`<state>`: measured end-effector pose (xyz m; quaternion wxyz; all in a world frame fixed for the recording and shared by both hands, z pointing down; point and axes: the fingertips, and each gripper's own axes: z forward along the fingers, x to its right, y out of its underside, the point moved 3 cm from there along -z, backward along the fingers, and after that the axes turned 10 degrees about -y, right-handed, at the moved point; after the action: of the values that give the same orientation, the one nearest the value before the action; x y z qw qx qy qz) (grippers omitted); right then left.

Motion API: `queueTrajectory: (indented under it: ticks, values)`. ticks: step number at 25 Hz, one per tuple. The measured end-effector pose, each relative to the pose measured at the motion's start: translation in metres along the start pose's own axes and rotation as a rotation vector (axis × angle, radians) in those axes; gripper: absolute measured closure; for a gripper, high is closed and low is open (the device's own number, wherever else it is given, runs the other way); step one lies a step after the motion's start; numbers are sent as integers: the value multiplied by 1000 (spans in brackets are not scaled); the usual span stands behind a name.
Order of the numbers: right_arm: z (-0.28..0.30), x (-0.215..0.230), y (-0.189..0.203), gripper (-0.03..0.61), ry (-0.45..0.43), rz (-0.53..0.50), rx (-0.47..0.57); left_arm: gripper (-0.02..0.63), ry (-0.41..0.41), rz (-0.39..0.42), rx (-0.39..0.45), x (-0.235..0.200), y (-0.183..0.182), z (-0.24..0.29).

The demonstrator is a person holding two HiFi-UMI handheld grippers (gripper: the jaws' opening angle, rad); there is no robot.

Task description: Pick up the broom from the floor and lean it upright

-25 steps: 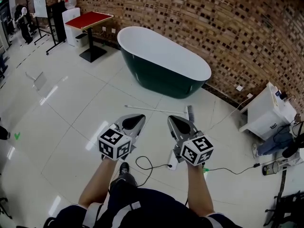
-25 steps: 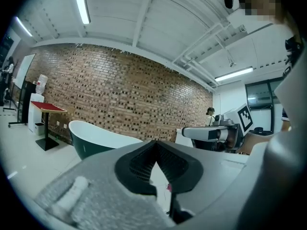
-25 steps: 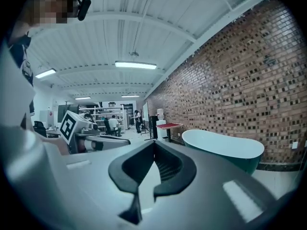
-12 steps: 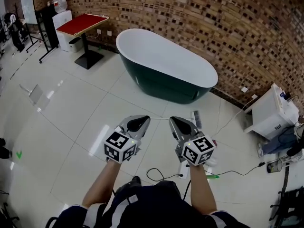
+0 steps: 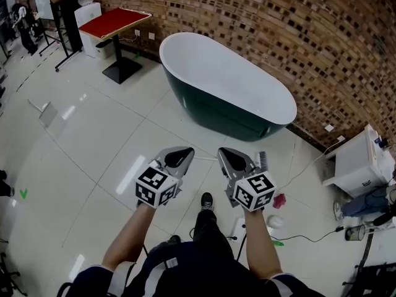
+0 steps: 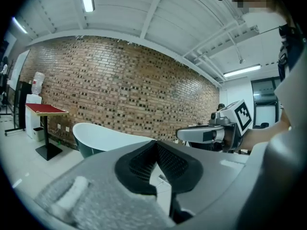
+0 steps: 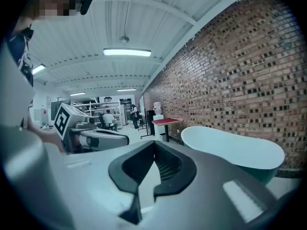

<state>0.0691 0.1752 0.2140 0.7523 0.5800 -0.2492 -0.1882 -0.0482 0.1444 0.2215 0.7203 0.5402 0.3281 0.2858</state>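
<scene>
In the head view the broom lies on the white floor just beyond my hands. Its dark bristle head (image 5: 263,161) shows right of the right gripper, and a short bit of its thin white handle (image 5: 205,159) shows between the two grippers. My left gripper (image 5: 177,157) and right gripper (image 5: 226,158) are held side by side above the floor, both shut and empty, short of the broom. In the left gripper view the jaws (image 6: 156,143) meet at the tips. In the right gripper view the jaws (image 7: 154,143) do the same. Neither gripper view shows the broom.
A dark green bathtub (image 5: 230,107) with a white inside stands beyond the broom, against the brick wall (image 5: 297,36). A white cabinet (image 5: 359,166) is at the right. A pink object (image 5: 279,200) and a black cable (image 5: 306,235) lie on the floor. A red-topped table (image 5: 115,21) is far left.
The person has walked toward the bathtub with both grippers held level. The broom, in full view before, now lies mostly hidden behind the grippers. Both jaws stayed shut.
</scene>
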Motion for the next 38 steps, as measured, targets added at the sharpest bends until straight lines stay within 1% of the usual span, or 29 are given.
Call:
queueTrajectory:
  ticks: [4,8,13,16,19,22,25,29,33,36,38]
  values:
    - [35,45,3,574,-58,-11,-30,612,-69,-8,-12,-32,-1,41]
    - [75,96,22,574,-142,-7,-92,614,-160,-12,-55,-65,14,81]
    - [127,152,62,574,-256,-18,-208,612,-273,-9,-152,-109,50,130]
    - [156,174,89,573,-307,-35,-293,612,-310,-1,-210,-131,76,155]
    - [183,185,122,540,-350,-24,-365,612,-335,-7,-273,-155,110,169]
    - [208,191,163,530,-368,-1,-435,612,-346,-36,-316,-180,148,175]
    - [237,194,213,511,-389,8,-517,614,-353,-62,-351,-208,192,185]
    - [277,203,284,507,-418,-1,-598,613,-320,-50,-413,-246,256,209]
    - [320,217,364,496,-447,-16,-656,613,-286,-83,-453,-287,331,232]
    - [352,229,424,489,-475,-36,-695,614,-254,-48,-482,-313,385,253]
    - [369,239,463,486,-497,-45,-722,614,-247,-36,-482,-327,417,267]
